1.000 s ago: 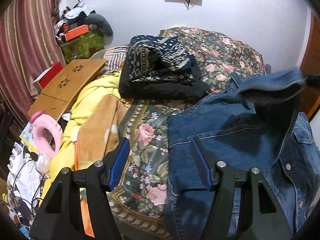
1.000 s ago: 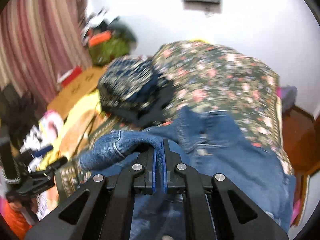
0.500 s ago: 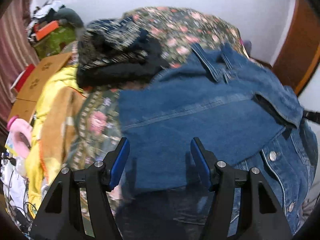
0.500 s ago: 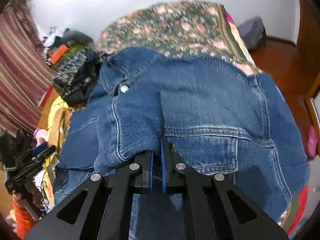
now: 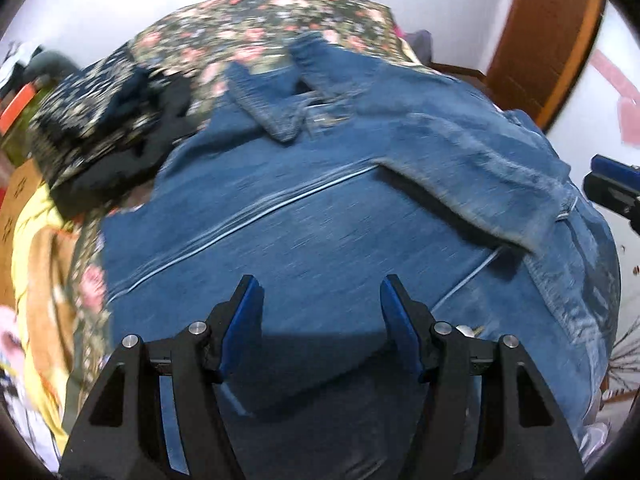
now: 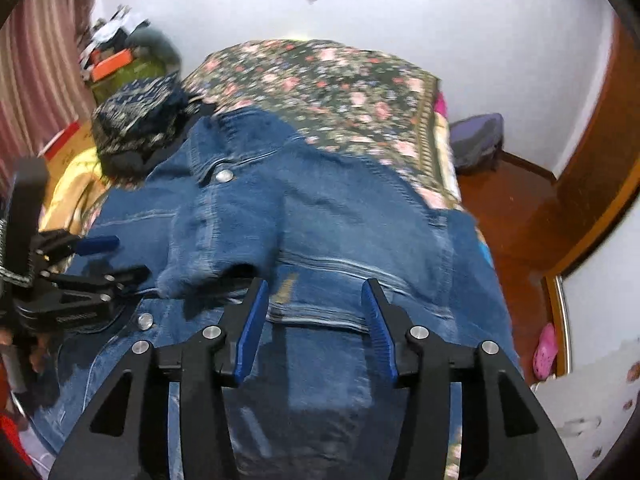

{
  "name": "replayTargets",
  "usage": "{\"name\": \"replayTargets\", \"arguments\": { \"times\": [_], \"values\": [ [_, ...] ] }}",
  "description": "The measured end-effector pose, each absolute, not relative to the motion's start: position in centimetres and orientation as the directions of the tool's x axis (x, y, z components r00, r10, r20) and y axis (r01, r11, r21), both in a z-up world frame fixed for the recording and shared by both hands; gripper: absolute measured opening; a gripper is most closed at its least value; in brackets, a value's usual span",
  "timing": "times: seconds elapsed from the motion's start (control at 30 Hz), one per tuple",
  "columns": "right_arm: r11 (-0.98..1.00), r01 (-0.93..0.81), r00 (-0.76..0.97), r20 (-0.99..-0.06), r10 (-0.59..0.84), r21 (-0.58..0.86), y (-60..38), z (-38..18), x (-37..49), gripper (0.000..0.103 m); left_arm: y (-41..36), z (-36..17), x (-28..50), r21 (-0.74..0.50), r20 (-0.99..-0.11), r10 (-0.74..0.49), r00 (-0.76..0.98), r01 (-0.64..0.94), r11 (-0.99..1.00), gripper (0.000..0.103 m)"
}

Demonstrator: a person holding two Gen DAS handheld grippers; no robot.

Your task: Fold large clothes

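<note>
Right wrist: denim jacket (image 6: 340,216) lies lengthwise along the bed (image 6: 320,72), collar toward the wall.

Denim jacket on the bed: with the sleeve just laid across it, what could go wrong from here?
1. The right gripper is opening just above the denim jacket; its fingers could snag the folded sleeve as they pull away and undo the fold.
2. The sleeve lies bunched, so later folds may come out uneven.
3. The folded dark clothes sit against the jacket's collar and could be disturbed by the next fold.
</note>
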State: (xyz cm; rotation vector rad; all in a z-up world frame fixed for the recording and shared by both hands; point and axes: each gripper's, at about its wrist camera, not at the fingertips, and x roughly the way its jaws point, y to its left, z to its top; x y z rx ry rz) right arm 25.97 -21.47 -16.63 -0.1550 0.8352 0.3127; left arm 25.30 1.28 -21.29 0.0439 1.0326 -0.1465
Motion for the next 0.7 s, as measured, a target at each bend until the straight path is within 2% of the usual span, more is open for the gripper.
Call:
{"name": "replayTargets", "arguments": {
  "times": [0.1,0.23,0.4,0.6,0.7],
  "values": [
    [0.965,-0.262,0.659,-0.734,0.166,-0.017,-23.8,-16.0,25.6,0.045,-0.7,-20.8,26.8,-0.008,-0.853,-0.096,0.513,0.170,0.985,0.062],
    [0.991,-0.133,0.706,-0.704,0.075,-0.028,-27.4,-15.4,25.3,0.046,-2.6,-19.3,29.6,-0.059,-0.848,-0.156,0.507,0.201,0.978,0.062],
    [0.999,0.033,0.721,-0.692,-0.026,-0.003,-32.4,-15.3,24.8,0.054,-6.6,-16.5,32.6,-0.095,-0.818,-0.225,0.530,0.261,0.961,0.062],
    [0.981,0.172,0.680,-0.732,-0.049,0.095,-37.0,-16.5,24.3,0.055,-12.6,-13.9,33.4,-0.097,-0.785,-0.307,0.539,0.382,0.919,0.062],
    [0.964,0.217,0.653,-0.757,-0.028,0.152,-38.7,-17.5,23.8,0.055,-14.3,-13.9,32.6,-0.060,-0.780,-0.302,0.548,0.415,0.908,0.062]
  ]
}}
